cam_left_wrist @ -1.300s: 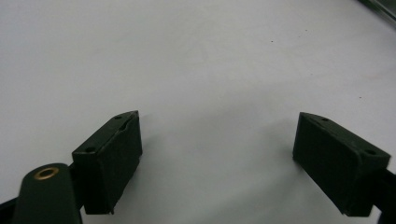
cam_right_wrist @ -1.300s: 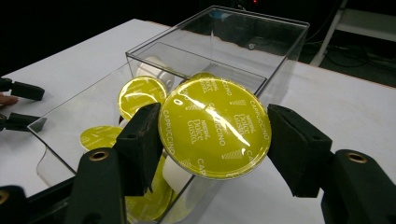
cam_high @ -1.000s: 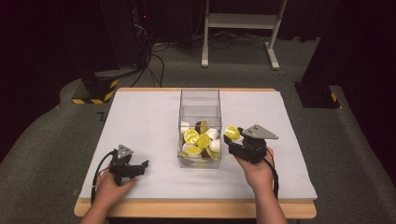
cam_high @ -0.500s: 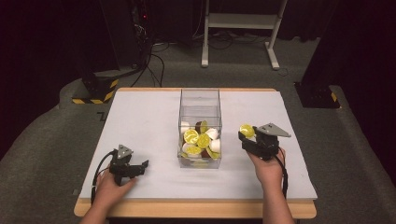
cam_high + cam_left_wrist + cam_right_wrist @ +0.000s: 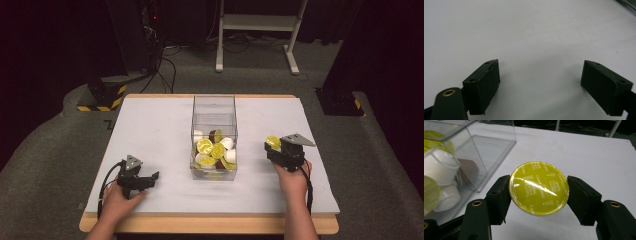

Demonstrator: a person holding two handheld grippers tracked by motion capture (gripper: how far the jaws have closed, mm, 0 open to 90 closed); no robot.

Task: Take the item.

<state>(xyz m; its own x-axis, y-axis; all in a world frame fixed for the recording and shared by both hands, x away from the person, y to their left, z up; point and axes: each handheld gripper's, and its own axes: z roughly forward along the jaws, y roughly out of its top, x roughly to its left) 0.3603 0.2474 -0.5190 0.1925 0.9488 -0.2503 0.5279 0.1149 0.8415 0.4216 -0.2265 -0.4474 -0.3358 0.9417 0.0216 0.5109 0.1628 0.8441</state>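
Right gripper clamped a yellow-lidded capsule at right of centre frame, just right of the clear box. Left gripper rested unclenched, empty, on the counter, lower left.

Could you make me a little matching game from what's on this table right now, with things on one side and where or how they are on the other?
Things:
1. left claw
2. right claw
3. clear box
4. yellow-lidded capsule

States:
A. clamped between two black jaws
B. open, with bare table between its jaws
C. standing mid-table, partly filled with capsules
D. shut on something round

Pairs: 1-B, 2-D, 3-C, 4-A
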